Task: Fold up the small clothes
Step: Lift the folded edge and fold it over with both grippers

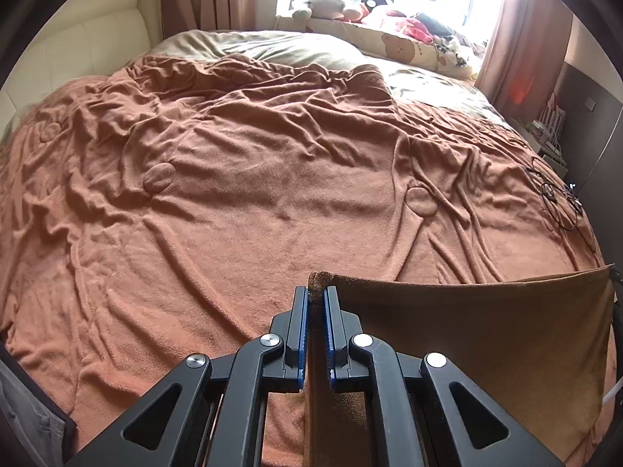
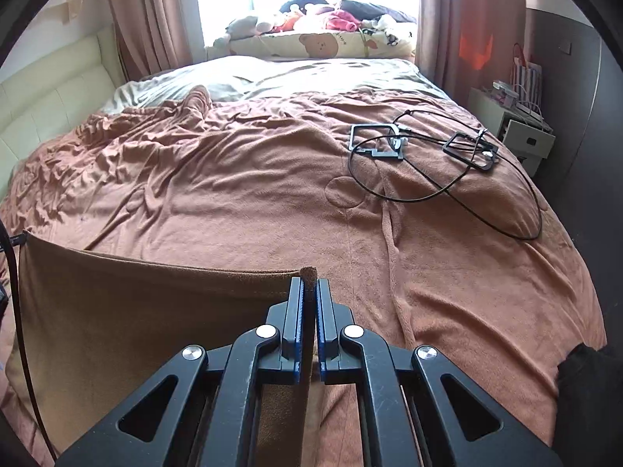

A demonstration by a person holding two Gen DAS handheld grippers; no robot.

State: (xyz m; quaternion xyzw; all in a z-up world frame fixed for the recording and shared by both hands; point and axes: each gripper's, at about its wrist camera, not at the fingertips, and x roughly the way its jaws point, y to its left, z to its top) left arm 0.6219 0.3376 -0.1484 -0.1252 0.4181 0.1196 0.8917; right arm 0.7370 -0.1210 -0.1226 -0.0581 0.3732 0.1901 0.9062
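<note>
I have one brown cloth [image 1: 486, 334] stretched between my two tools, lifted clear of the bed [image 1: 233, 194], its top edge running straight across from one to the other, so its long axis lies side to side and the rest hangs down below my fingers. My left hand-held gripper [image 1: 316, 295] is pinching the cloth's left top corner between nearly closed jaws; my right hand-held gripper [image 2: 308, 286] is pinching the opposite top corner, jaws pressed tight on the fabric. In the left wrist view the cloth spreads away to the right of the gripper; in the right wrist view it spreads to the left. Ahead of both grippers lies the rumpled rust blanket [image 2: 233, 194]. Only the right wrist view shows clearly the two black frames [image 2: 375, 140] with a looping black cable [image 2: 447, 194], ahead and to the right of that gripper; the left wrist view catches them only at its right edge.
</note>
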